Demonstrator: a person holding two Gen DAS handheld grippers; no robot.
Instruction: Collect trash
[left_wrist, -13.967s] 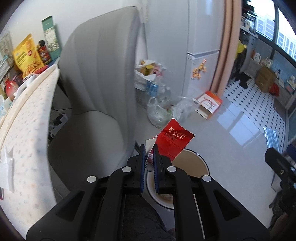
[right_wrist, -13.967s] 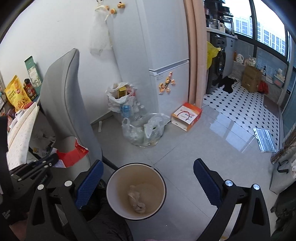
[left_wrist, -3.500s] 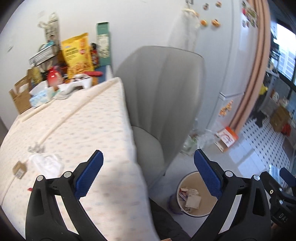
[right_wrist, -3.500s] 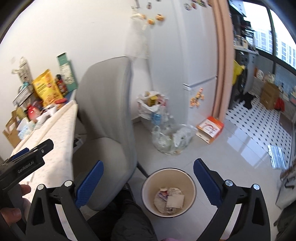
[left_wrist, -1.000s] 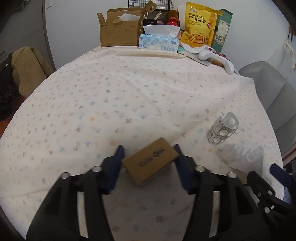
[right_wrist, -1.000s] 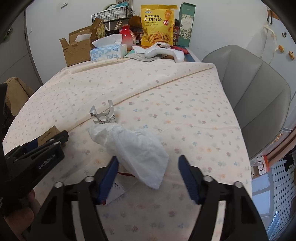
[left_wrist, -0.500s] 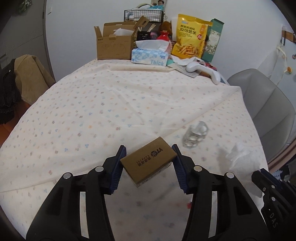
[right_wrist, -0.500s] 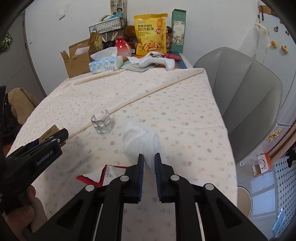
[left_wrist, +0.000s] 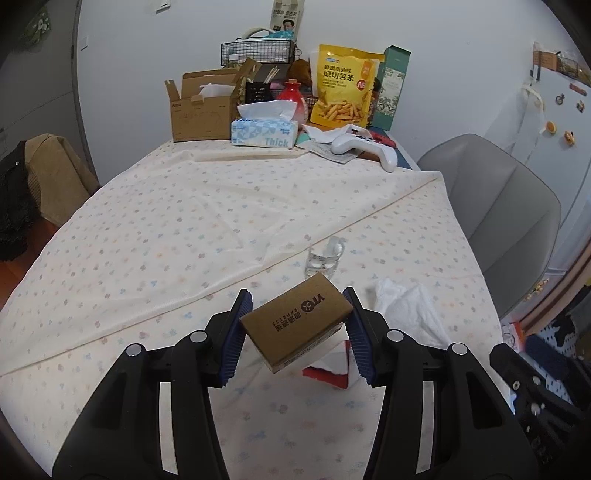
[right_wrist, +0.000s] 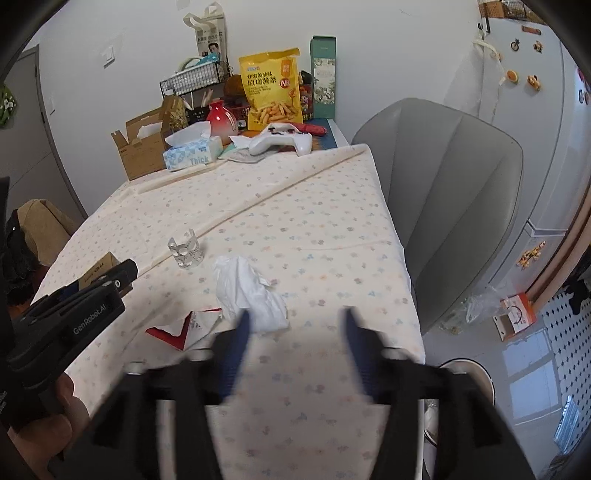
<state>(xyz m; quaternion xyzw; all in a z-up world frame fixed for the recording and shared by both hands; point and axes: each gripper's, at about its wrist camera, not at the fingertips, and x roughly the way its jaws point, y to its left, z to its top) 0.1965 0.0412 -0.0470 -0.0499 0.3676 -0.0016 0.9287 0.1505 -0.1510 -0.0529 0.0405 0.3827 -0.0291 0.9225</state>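
My left gripper is shut on a small brown cardboard box and holds it above the table. The box also shows in the right wrist view. My right gripper is open and blurred, just in front of a crumpled white tissue that lies on the tablecloth. The tissue also shows in the left wrist view. A torn red and white wrapper lies left of the tissue. A bent clear blister pack stands further back. The trash bin is on the floor at the right.
A grey chair stands at the table's right side. At the far end are a tissue box, an open carton, a snack bag and a white game controller. The fridge is at the right.
My right gripper has opened and the tissue lies on the table just ahead of it. My left gripper has lifted the box higher and turned a little to the right.
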